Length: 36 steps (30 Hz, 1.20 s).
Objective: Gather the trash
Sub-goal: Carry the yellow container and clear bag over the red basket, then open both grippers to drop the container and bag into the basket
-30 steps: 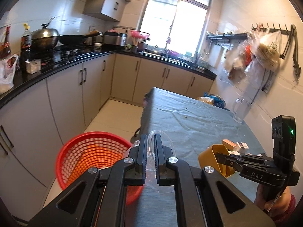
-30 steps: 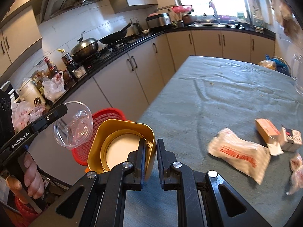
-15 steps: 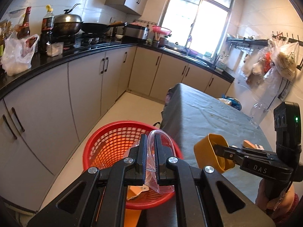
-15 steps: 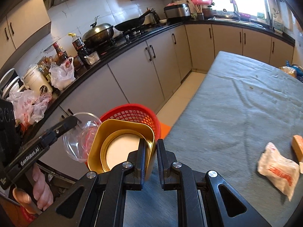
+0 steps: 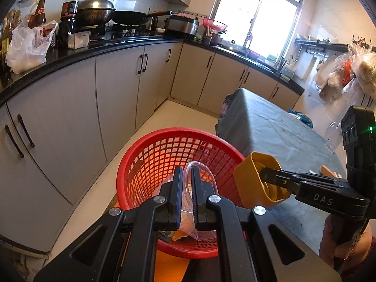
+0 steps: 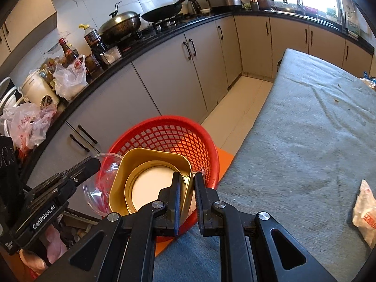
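Clear plastic cup (image 5: pixel 199 178) hanging over red basket (image 5: pixel 150 155), left gripper (image 5: pixel 186 183) pinching its rim; right gripper (image 6: pixel 187 185) clamping gold container (image 6: pixel 141 176) wall beside basket, at grey table (image 6: pixel 305 141) edge.

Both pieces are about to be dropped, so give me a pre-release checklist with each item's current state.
1. Left gripper holds the clear plastic cup: ok.
2. Cup hangs over the red basket: ok.
3. Right gripper grips the yellow container by its wall: ok.
4. Yellow container fully over the basket opening: cannot tell; it hangs near the rim.
5. Basket has room: ok, only some scraps at the bottom.
6. Table trash all collected: not ok, white packet remains.
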Each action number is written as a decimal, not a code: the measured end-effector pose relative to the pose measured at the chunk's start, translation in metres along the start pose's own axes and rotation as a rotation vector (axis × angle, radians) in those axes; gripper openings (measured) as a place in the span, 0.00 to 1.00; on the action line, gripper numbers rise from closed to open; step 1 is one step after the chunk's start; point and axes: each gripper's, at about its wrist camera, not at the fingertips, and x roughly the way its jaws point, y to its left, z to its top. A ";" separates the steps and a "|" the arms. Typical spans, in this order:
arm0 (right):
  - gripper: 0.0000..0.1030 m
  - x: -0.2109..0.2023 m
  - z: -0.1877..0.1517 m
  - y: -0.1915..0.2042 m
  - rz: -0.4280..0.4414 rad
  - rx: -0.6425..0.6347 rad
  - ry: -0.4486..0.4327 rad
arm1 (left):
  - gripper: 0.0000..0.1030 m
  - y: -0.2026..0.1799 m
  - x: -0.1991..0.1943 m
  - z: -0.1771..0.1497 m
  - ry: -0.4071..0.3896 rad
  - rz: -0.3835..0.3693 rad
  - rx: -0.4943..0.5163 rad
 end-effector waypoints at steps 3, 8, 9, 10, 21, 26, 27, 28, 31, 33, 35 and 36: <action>0.12 0.007 -0.002 0.000 -0.002 -0.003 0.014 | 0.07 0.003 0.004 -0.002 0.007 0.004 0.002; 0.12 0.014 -0.001 0.000 -0.007 -0.001 0.028 | 0.07 0.005 0.008 -0.002 0.014 0.008 0.000; 0.12 0.016 -0.001 0.000 -0.009 -0.001 0.032 | 0.07 0.004 0.009 -0.002 0.016 0.010 0.001; 0.13 0.017 -0.001 0.000 -0.010 -0.001 0.035 | 0.07 0.004 0.010 -0.003 0.018 0.011 0.000; 0.23 0.020 -0.001 0.002 -0.016 -0.014 0.035 | 0.22 0.003 0.013 -0.005 0.015 0.026 -0.004; 0.24 0.009 0.000 -0.002 -0.009 0.002 0.013 | 0.28 0.001 0.006 -0.005 -0.003 0.027 -0.009; 0.24 0.006 0.000 -0.003 -0.009 0.005 0.006 | 0.31 0.000 0.005 -0.005 -0.007 0.029 -0.009; 0.24 0.002 0.000 -0.004 -0.010 0.008 -0.002 | 0.33 0.000 0.004 -0.005 -0.012 0.031 -0.008; 0.32 -0.010 -0.002 -0.009 -0.017 0.019 -0.029 | 0.36 -0.006 -0.001 -0.005 -0.028 0.038 0.003; 0.41 -0.017 -0.004 -0.013 -0.025 0.032 -0.045 | 0.38 -0.011 -0.004 -0.006 -0.035 0.040 0.012; 0.44 -0.023 -0.006 -0.017 -0.034 0.041 -0.052 | 0.42 -0.014 -0.005 -0.005 -0.039 0.040 0.018; 0.46 -0.026 -0.008 -0.020 -0.039 0.048 -0.055 | 0.45 -0.017 -0.007 -0.006 -0.042 0.040 0.022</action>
